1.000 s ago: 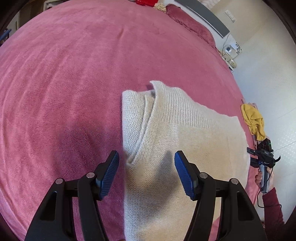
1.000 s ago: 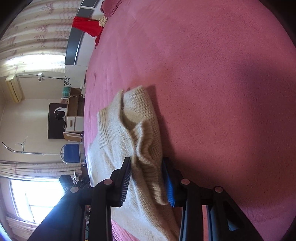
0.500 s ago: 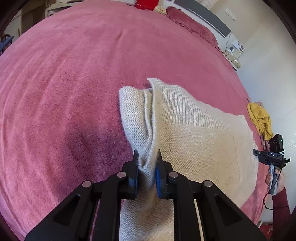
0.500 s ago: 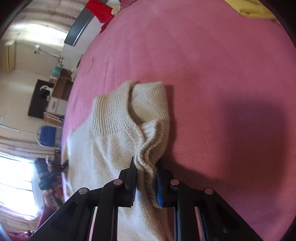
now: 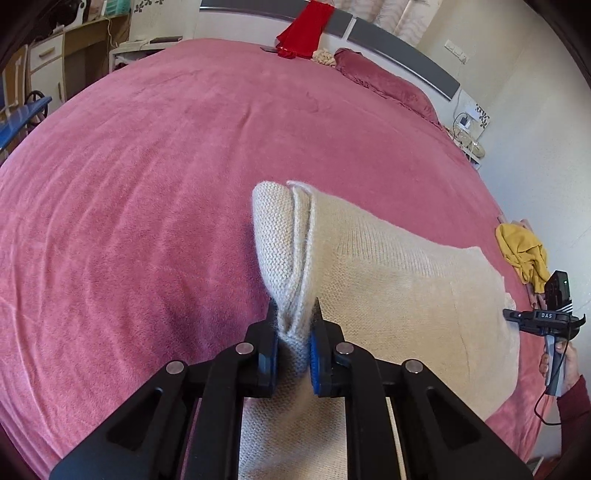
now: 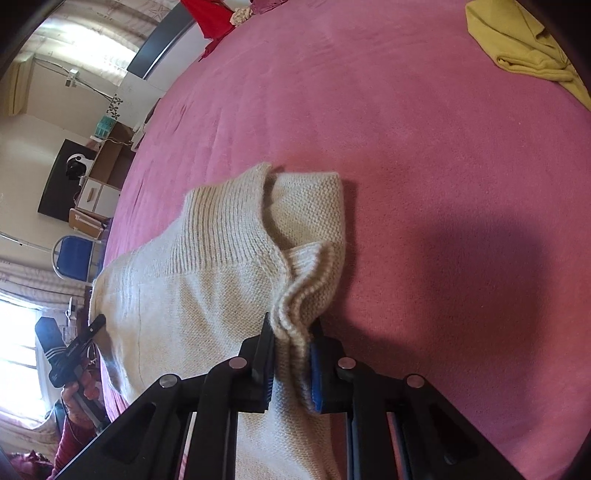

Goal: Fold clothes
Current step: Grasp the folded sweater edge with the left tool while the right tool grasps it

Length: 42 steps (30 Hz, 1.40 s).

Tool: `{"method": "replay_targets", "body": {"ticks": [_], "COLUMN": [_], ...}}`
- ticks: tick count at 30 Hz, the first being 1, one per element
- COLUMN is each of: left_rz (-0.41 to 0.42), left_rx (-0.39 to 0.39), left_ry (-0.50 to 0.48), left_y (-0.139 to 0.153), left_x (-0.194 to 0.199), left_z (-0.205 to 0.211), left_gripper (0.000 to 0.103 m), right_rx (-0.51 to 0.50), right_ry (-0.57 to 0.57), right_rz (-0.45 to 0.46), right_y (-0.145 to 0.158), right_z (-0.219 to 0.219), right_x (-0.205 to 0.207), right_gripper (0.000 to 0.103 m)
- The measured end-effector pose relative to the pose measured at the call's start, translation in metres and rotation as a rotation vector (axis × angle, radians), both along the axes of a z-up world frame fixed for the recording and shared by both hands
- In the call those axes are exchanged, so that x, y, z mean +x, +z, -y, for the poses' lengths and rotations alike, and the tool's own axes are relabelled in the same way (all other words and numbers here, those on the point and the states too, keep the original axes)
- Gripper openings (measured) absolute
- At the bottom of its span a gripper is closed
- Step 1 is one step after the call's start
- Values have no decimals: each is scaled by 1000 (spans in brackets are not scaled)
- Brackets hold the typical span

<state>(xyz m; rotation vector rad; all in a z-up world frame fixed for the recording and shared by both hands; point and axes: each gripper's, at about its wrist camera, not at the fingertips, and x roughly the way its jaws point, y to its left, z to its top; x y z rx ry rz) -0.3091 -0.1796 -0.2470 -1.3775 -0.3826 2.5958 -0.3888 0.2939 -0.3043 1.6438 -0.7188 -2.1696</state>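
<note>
A cream knitted sweater [image 5: 388, 273] lies on the pink bedspread [image 5: 147, 184]. My left gripper [image 5: 293, 332] is shut on a bunched fold at the sweater's near left edge, lifting it off the bed. In the right wrist view the same sweater [image 6: 192, 295] shows its ribbed band, and my right gripper [image 6: 290, 343] is shut on a pinched fold of its ribbed edge. Each view shows the other gripper at the sweater's far corner: the right gripper [image 5: 532, 317] at the right edge, the left gripper [image 6: 79, 343] at the left edge, held by a hand in a dark red sleeve.
A yellow garment [image 5: 524, 254] lies at the bed's right edge, also the yellow garment [image 6: 524, 40] at top right. A red cloth [image 5: 306, 31] hangs over the headboard beside a pink pillow [image 5: 384, 81]. A desk and blue chair [image 6: 72, 256] stand beyond the bed.
Both grippers closed on folds of the sweater, the left from wide open, the right from loosely around its fold. Both have since lifted and tilted up, raising the pinched edges off the bed.
</note>
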Motion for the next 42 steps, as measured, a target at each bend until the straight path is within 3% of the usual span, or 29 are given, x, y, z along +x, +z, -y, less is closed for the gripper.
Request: {"method": "replay_targets", "body": {"ticks": [11, 19, 24, 29, 33, 37, 39, 42], "left_rz": [-72, -139, -184, -142, -120, -95, -66, -23], "left_rx": [56, 128, 79, 28, 8, 29, 53, 28], "left_ry": [63, 204, 333, 496, 642, 773, 809, 827], "left_y": [25, 52, 77, 83, 79, 60, 43, 19], "left_x": [35, 111, 182, 256, 306, 355, 372, 389], "left_z": [17, 64, 111, 169, 207, 233, 239, 234], "left_gripper": [12, 12, 12, 12, 12, 13, 13, 14], "right_rx": [-55, -62, -63, -85, -80, 4, 93, 223], "right_ry": [31, 165, 317, 468, 592, 690, 715, 730], "right_rz": [-50, -60, -58, -32, -42, -79, -100, -127], "right_y": [22, 39, 45, 29, 35, 47, 47, 43], "right_z": [24, 92, 175, 289, 382, 451, 474, 497], "right_x": [-3, -18, -31, -31, -27, -20, -20, -19], "right_gripper": [14, 14, 14, 14, 14, 14, 14, 15]}}
